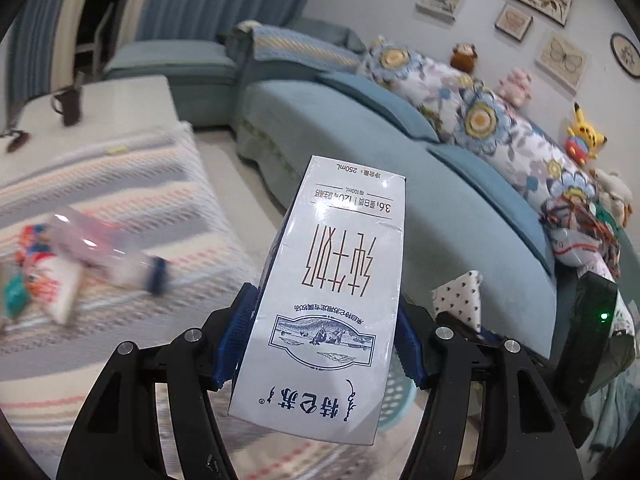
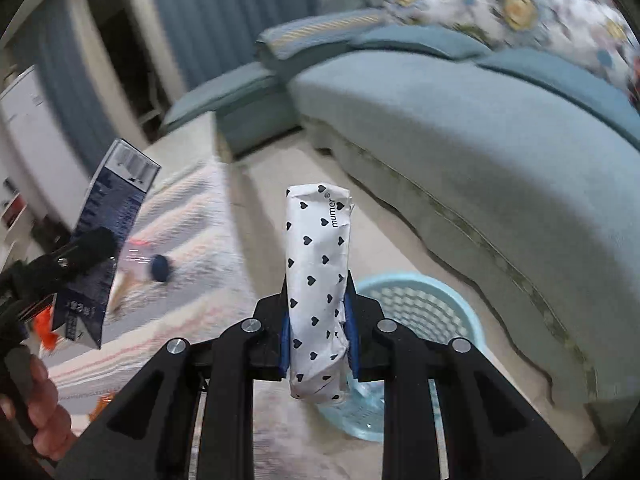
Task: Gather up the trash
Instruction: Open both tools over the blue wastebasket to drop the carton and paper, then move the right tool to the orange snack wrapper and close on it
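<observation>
My left gripper [image 1: 318,344] is shut on a white and blue milk carton [image 1: 332,280], held up above the striped table. The carton also shows in the right wrist view [image 2: 108,240], at the left. My right gripper [image 2: 318,340] is shut on a white tissue pack with black hearts [image 2: 318,280], held above a light blue mesh basket [image 2: 424,304] on the floor. The pack's corner shows in the left wrist view [image 1: 460,296], and the basket's rim shows below the carton [image 1: 396,400]. A clear bottle with a blue cap [image 1: 116,252] and a snack wrapper [image 1: 44,276] lie on the table.
A striped cloth covers the low table [image 1: 120,184]. A blue sofa [image 1: 360,128] with floral cushions and plush toys runs along the right. A dark object with a green light [image 1: 592,320] stands at the right edge. Blue curtains hang behind.
</observation>
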Demonstrator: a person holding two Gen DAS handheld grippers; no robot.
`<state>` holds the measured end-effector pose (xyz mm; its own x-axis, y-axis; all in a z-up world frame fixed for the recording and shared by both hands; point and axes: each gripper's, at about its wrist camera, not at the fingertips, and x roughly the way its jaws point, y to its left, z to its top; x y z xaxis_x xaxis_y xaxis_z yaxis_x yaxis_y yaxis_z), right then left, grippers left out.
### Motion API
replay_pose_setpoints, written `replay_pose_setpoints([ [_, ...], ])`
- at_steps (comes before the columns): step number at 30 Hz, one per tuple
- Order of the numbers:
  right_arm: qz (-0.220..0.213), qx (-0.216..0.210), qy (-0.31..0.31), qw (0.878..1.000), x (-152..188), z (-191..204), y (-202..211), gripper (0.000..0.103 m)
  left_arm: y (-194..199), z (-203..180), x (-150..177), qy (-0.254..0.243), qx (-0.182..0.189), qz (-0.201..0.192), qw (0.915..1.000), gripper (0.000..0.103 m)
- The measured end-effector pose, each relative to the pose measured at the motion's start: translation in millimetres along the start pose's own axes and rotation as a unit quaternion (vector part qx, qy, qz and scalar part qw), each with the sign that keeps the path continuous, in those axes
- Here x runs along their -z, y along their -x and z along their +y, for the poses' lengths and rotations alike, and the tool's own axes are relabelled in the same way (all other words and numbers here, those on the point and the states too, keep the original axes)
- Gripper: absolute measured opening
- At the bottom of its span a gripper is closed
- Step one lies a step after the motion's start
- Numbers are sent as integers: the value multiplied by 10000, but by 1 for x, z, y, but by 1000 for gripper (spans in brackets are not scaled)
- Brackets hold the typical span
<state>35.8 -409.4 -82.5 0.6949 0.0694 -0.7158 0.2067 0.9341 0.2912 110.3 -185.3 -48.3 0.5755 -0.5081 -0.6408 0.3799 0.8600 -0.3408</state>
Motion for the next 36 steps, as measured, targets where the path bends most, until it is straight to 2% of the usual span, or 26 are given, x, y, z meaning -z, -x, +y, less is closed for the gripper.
replay_pose_setpoints([
  [6, 432, 417, -376, 9975, 23, -45, -37, 19, -68, -17, 26, 150, 89, 615, 9980, 61],
  [13, 990, 555, -832, 9900, 54, -82, -78, 22, -110, -21, 57, 183, 354, 1048, 9937, 61],
  [14, 1081, 440, -922, 9889, 57, -86, -83, 28, -114, -22, 60, 160, 345, 1078, 9934, 66],
  [15, 1172, 333, -1018, 9873, 58, -90, -90, 39, -116, -22, 62, 139, 335, 1121, 9930, 72],
  [16, 1261, 316, -1113, 9852, 60, -94, -96, 44, -118, -23, 64, 125, 332, 1165, 9926, 73],
  [21, 1277, 504, -1197, 9833, 66, -103, -99, 52, -118, -23, 66, 86, 374, 1197, 9921, 73],
  [26, 1230, 471, -1099, 9852, 69, -98, -93, 52, -108, -15, 63, 156, 410, 1161, 9923, 75],
  [32, 950, 306, -789, 9919, 60, -64, -69, 52, -75, -3, 56, 204, 350, 916, 9950, 75],
  [36, 720, 18, -598, 9956, 50, -35, -50, 52, -38, 18, 46, 402, 244, 621, 9970, 75],
])
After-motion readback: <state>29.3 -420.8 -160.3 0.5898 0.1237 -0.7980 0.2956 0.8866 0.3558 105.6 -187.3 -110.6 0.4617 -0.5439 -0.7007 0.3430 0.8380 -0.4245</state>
